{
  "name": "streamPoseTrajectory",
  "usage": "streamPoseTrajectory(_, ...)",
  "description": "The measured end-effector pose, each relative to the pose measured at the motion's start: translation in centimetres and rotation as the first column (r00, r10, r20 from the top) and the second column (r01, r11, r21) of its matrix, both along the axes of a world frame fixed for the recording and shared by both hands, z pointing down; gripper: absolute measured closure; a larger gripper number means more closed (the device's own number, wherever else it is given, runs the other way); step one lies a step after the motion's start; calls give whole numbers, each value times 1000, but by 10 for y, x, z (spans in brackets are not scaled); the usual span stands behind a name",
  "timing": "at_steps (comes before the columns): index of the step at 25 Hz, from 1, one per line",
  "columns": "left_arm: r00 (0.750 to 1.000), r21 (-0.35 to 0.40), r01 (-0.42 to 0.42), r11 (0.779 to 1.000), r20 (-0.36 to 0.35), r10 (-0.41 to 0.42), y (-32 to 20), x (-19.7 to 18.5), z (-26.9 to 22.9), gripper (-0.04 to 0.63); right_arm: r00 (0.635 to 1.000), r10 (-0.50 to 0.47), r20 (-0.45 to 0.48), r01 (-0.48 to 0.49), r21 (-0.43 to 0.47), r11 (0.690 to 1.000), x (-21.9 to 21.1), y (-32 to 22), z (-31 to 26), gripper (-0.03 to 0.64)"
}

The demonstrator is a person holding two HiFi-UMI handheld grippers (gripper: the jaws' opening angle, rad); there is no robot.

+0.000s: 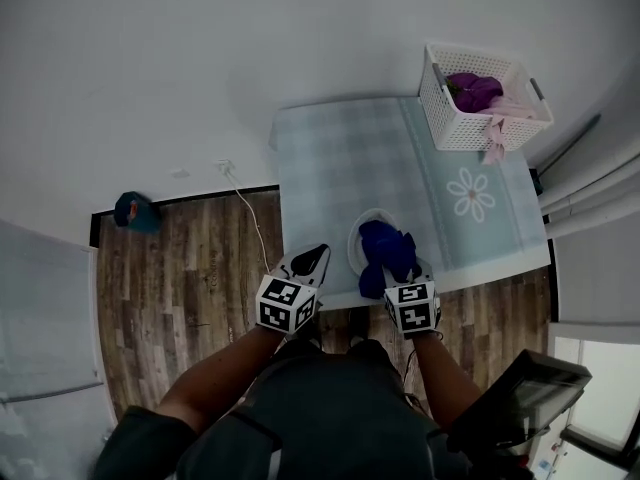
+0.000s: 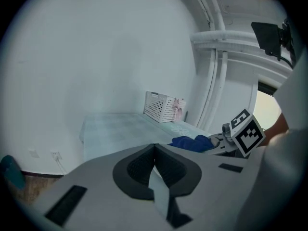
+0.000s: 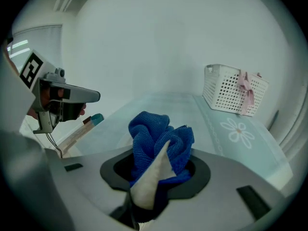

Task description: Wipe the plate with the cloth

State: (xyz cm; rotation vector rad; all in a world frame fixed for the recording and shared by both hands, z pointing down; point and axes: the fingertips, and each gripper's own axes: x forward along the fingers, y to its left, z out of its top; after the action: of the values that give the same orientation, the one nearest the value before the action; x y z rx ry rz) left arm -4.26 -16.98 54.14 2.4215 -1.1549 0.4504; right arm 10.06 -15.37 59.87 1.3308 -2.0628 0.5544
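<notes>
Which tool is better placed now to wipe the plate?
The right tool. It is shut on the blue cloth, which hangs over the plate. The left tool is shut on nothing, off to the plate's side.

My right hand-held gripper (image 3: 155, 173) pinched the bunched blue cloth (image 3: 150, 131) above the table (image 3: 255, 146), a white basket (image 3: 234, 90) standing well beyond.
</notes>
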Motion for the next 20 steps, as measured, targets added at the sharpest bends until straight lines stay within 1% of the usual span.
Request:
streamPoseTrajectory(4, 1000, 12, -20, 1000, -9, 20, -1, 5, -3, 587, 996, 94, -7, -94, 24, 995, 34, 4, -15, 463)
streamPoseTrajectory(6, 1000, 22, -24, 999, -14, 24, -3, 5, -6, 586, 994, 113, 8, -113, 51, 992, 39, 1, -30, 463)
streamPoseTrajectory(7, 1000, 27, -23, 999, -16, 23, -4, 5, -8, 586, 994, 107, 18, -108, 68, 992, 35, -3, -39, 463)
streamPoseTrajectory(10, 1000, 37, -10, 999, -19, 10, -7, 0, -15, 586, 997, 40, 62, -47, 111, 993, 3, -17, -61, 463)
streamPoseTrajectory(13, 1000, 46, 5, 999, -15, -4, -9, -5, -20, 587, 995, -52, 84, 41, 127, 991, -38, -33, -65, 463)
streamPoseTrajectory(15, 1000, 48, 12, 999, -9, -11, -12, -9, -20, 586, 992, -109, 57, 103, 105, 989, -59, -43, -50, 463)
streamPoseTrajectory(17, 1000, 47, 21, 999, -4, -21, -14, -14, -20, 586, 989, -147, 16, 146, 62, 987, -70, -48, -26, 463)
streamPoseTrajectory(19, 1000, 44, 30, 999, 0, -30, -14, -19, -19, 586, 988, -157, -10, 157, 32, 987, -70, -50, -9, 463)
streamPoseTrajectory(20, 999, 44, 32, 999, 2, -33, -14, -21, -19, 588, 989, -147, -14, 147, 24, 989, -65, -49, -4, 462)
